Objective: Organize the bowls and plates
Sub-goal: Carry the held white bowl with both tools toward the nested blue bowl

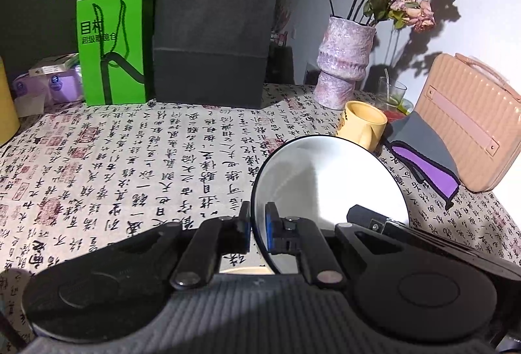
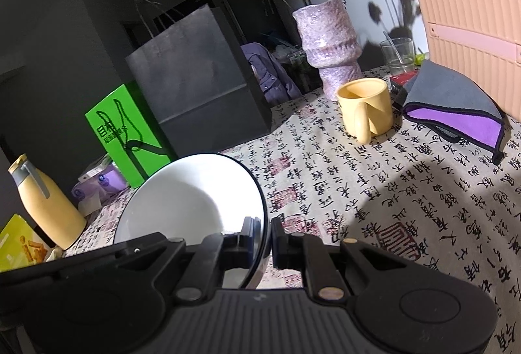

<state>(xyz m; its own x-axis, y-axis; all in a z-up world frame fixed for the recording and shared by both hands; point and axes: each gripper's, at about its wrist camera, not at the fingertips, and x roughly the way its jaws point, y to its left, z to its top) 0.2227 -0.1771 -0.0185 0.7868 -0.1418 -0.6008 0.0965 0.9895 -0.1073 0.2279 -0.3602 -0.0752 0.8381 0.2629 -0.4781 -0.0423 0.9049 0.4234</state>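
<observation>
A white bowl (image 1: 332, 178) with a dark rim hangs tilted above the calligraphy tablecloth (image 1: 146, 158). In the left wrist view my left gripper (image 1: 258, 217) is shut on its left rim, blue pads on either side. A black part of the other gripper (image 1: 374, 219) shows at the bowl's lower right edge. In the right wrist view the white bowl (image 2: 182, 201) spreads to the left of my right gripper (image 2: 266, 230), which is shut on its right rim. The bowl hides the left gripper there.
A yellow mug (image 2: 364, 106), a grey and purple cloth (image 2: 456, 116), a pink case (image 2: 472, 28), a glass (image 2: 397, 54) and a vase of dried roses (image 2: 329, 38) stand at the back right. A black bag (image 1: 211, 38) and a green bag (image 1: 112, 48) stand behind. A yellow bottle (image 2: 45, 201) is far left.
</observation>
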